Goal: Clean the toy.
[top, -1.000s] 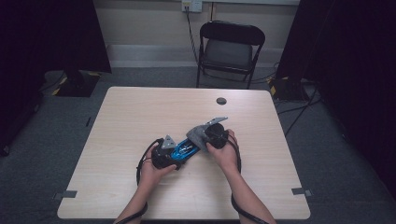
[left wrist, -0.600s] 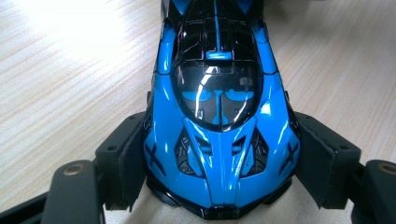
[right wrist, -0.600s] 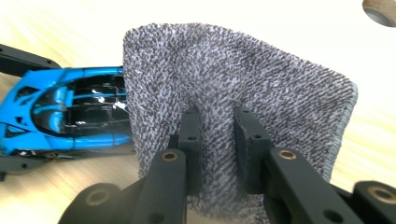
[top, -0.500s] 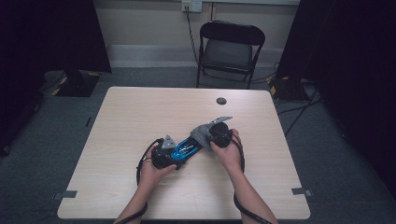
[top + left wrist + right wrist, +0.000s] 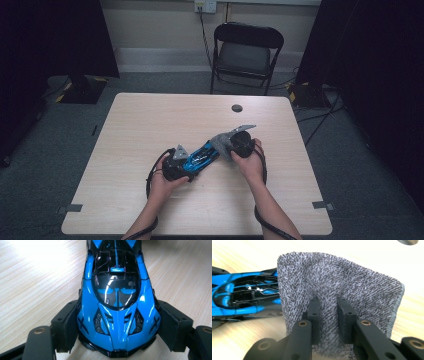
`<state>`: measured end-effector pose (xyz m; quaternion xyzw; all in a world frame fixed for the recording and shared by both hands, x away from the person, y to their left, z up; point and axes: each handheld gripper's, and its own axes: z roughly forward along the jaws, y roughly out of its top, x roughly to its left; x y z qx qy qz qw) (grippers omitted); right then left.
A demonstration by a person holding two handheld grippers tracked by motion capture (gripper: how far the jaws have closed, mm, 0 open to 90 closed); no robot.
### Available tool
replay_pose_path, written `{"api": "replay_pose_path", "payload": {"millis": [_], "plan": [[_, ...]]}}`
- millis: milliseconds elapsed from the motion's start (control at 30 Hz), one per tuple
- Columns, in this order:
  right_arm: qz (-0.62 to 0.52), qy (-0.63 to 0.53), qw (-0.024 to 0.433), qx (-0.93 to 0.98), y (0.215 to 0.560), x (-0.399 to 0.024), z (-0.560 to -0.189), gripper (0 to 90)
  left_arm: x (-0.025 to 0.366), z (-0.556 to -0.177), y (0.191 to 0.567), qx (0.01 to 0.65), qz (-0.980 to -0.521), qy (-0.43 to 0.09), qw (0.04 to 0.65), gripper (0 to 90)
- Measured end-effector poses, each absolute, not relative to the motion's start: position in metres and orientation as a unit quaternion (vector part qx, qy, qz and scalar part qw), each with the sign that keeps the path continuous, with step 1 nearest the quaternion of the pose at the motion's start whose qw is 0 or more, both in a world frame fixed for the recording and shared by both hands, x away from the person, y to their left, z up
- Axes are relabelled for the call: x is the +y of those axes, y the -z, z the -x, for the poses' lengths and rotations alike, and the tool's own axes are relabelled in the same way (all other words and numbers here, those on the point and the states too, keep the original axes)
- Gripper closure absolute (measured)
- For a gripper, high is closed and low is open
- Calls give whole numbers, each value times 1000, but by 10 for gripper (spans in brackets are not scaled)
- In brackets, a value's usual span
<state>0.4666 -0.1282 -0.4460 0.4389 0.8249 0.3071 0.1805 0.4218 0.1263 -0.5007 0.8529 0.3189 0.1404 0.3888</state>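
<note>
Left gripper (image 5: 116, 340): clamped on blue toy car (image 5: 116, 302) | right gripper (image 5: 328, 312): pinching grey cloth (image 5: 352, 285)

One overhead camera, two close tool cameras

The high view looks forward and down on the table (image 5: 150, 120); both tool views sit close, sharing the blue car (image 5: 117, 305) from opposite ends.

Overhead light is washing the table (image 5: 150, 125) evenly while the room's edges are sinking into black. Glare is blowing out the wood in both tool views, highlights are glinting off the car (image 5: 117, 302), and the cloth (image 5: 342, 285) is blurring softly.
</note>
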Motion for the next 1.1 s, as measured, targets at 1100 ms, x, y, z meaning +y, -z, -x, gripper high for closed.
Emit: {"api": "replay_pose_path", "payload": {"millis": [1100], "plan": [[-403, -299, 180, 846, 454, -149, -419, 743, 129, -420, 495, 332, -852, -120, 387, 167]]}}
